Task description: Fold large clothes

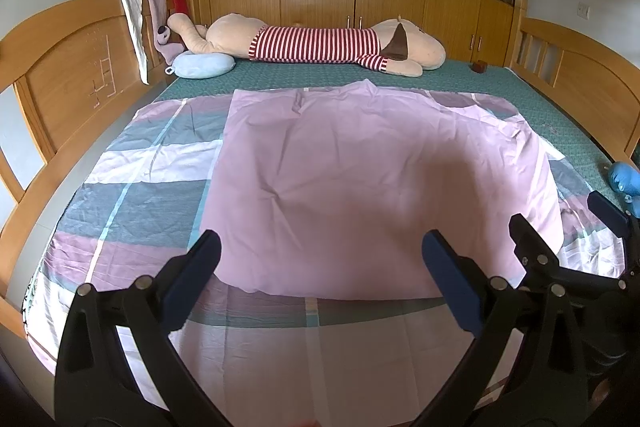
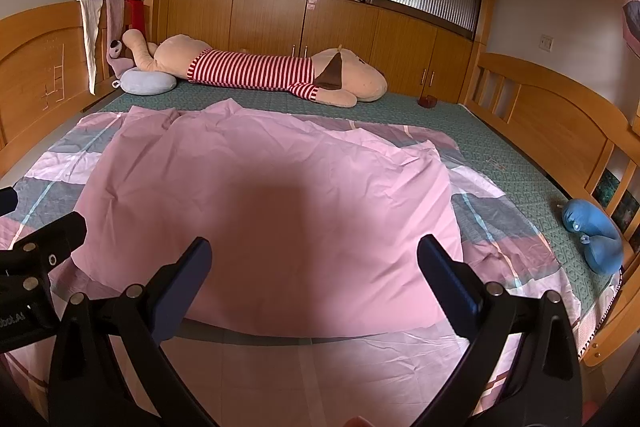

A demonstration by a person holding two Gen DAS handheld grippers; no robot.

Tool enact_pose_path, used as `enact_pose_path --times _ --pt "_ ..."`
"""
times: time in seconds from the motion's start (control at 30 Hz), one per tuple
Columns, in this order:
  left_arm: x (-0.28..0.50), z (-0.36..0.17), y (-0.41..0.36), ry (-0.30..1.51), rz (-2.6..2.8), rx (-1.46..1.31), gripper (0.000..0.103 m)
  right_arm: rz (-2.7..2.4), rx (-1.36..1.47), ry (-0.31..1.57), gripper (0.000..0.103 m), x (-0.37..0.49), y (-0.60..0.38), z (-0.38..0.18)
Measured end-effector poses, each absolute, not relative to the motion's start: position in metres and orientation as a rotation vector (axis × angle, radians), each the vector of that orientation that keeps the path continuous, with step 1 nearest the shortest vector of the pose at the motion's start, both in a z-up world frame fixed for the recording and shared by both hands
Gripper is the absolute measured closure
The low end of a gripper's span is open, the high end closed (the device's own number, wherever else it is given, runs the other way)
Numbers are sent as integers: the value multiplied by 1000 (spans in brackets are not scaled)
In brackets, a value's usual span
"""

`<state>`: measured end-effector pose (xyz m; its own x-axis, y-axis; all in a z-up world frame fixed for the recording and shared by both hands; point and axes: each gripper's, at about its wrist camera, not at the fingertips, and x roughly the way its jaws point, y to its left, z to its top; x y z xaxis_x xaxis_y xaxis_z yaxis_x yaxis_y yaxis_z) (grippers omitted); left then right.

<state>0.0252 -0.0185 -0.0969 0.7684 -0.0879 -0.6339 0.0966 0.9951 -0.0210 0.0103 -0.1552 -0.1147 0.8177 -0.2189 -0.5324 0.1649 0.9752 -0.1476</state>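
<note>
Duvet cover (image 1: 372, 187), pink side up, lies folded partway on the bed (image 1: 500, 83), so a plaid border shows at left, right and near edge; spread flat, likely so the next fold lands square. Left wrist view: left tongs (image 1: 320, 279) spread open, gripping nothing, hovering above the near fold edge, apparently lined up to grab it. Right tongs (image 1: 560, 219) visible at the right, just beside, also open, over the cover's right side. Plush dog (image 1: 320, 45) and light blue pillow (image 1: 202, 64) sit at the far edge, well apart from the fabric, out of the folding area.

Right wrist view: right tongs (image 2: 314, 275) open wide, empty, poised over the same near fold edge (image 2: 304, 331). Left tongs' tip (image 2: 48, 231) pokes in at the left. Cover's right corner (image 2: 432, 151) is wrinkled and slightly lifted, probably needs smoothing. Blue neck pillow (image 2: 592, 235) sits near the right bed rail (image 2: 560, 131), clear of the cloth.
</note>
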Motion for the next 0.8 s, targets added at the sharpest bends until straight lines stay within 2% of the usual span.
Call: enact_pose_path --times 0.8 --pt "30 -105 -14 713 -107 33 2 -208 -115 602 1 12 -161 -124"
